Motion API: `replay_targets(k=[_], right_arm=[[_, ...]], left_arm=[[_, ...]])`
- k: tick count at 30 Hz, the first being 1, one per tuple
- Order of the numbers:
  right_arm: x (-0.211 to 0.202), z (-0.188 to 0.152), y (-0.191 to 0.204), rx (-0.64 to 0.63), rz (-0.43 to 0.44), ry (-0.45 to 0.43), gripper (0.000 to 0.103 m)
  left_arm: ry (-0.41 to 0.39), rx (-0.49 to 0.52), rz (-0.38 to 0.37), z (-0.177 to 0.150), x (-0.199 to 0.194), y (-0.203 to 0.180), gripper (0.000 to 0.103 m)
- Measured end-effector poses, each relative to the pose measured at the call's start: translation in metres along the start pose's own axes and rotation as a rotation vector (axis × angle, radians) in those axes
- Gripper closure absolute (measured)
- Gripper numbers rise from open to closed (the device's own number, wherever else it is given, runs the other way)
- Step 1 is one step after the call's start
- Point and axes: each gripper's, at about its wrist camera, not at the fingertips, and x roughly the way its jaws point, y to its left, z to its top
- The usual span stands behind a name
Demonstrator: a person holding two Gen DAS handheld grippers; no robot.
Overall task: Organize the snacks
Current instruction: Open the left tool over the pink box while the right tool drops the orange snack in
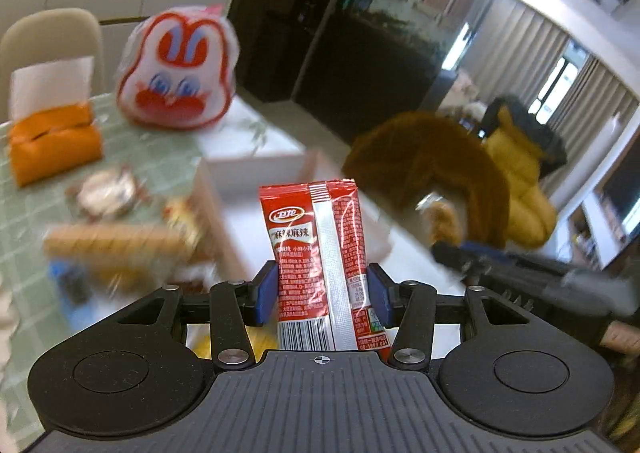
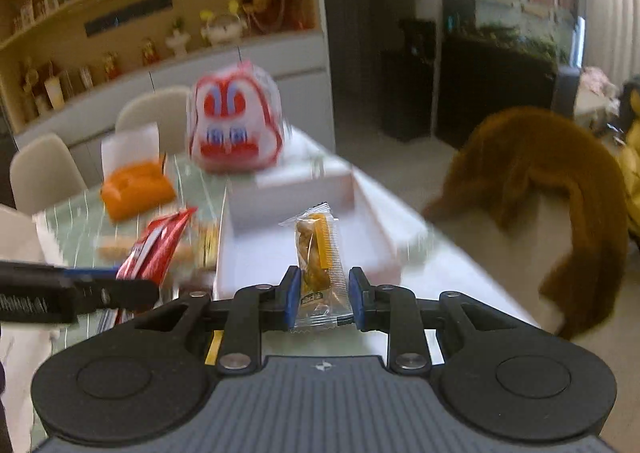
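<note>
The left tool [image 1: 322, 289] is clamped on a red snack packet [image 1: 320, 265], its blue pads pressing the packet's two long edges so that the packet stands upright between them, barcode end toward the camera and the sealed top edge pointing away. In the left wrist view the packet is held up in the air on the near side of the white box [image 1: 256, 173], which sits on the desk [image 1: 160, 157] covered in a pale green checked cloth. The right tool [image 2: 325, 295] is clamped on a clear packet [image 2: 320, 253] holding a golden-brown snack with a yellow strip along one side; this packet also stands upright between the pads and is held over the near edge of the white box [image 2: 304, 213]. In the right wrist view the red snack packet [image 2: 156, 249] shows to the left of the box, carried by the left tool [image 2: 100, 293] that reaches in from the left edge. Beyond the box stands a white bag with a red and blue rabbit face [image 1: 176, 69], and to the left of the box lies an orange tissue holder [image 1: 54, 141] with a white sheet sticking up. More snacks [image 1: 120, 241] lie blurred on the cloth just left of the box; their kinds cannot be told. To the right of the box, off the desk, hangs a brown furry garment [image 2: 540, 181].
</note>
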Motion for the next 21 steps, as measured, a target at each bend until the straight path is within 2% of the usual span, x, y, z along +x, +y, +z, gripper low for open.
replay_targets(k=[2, 6, 7, 10, 11, 12, 13, 15, 16, 18, 21], right_arm=[[0.025, 0.022, -0.010, -0.017, 0.028, -0.001, 0.078], [0.083, 0.040, -0.026, -0.023, 0.064, 0.055, 0.077], [0.096, 0.041, -0.028, -0.025, 0.067, 0.068, 0.077], [0.137, 0.041, -0.030, -0.048, 0.078, 0.101, 0.075], [0.149, 0.042, -0.031, -0.052, 0.090, 0.124, 0.069], [0.160, 0.042, -0.032, -0.048, 0.093, 0.157, 0.061], [0.163, 0.041, -0.035, -0.035, 0.094, 0.170, 0.058], [0.157, 0.036, -0.040, -0.014, 0.108, 0.143, 0.039], [0.153, 0.031, -0.040, -0.022, 0.111, 0.129, 0.035], [0.142, 0.019, -0.040, -0.042, 0.123, 0.116, 0.033], [0.129, -0.005, -0.031, -0.108, 0.206, 0.172, 0.031]], left_arm=[[0.018, -0.011, 0.022, 0.025, 0.028, 0.000, 0.050], [0.069, -0.054, 0.064, 0.045, 0.092, 0.007, 0.050], [0.065, -0.070, 0.059, 0.049, 0.104, 0.009, 0.050], [0.088, -0.133, -0.019, 0.058, 0.149, 0.024, 0.045], [0.099, -0.131, 0.002, 0.059, 0.158, 0.027, 0.048], [0.098, -0.115, 0.045, 0.060, 0.162, 0.028, 0.050], [0.090, -0.094, 0.090, 0.060, 0.163, 0.029, 0.050], [0.073, -0.087, 0.113, 0.058, 0.159, 0.038, 0.050], [0.067, -0.092, 0.117, 0.057, 0.155, 0.044, 0.050], [0.036, -0.085, 0.142, 0.056, 0.141, 0.058, 0.050], [0.002, -0.080, 0.226, 0.056, 0.119, 0.090, 0.050]])
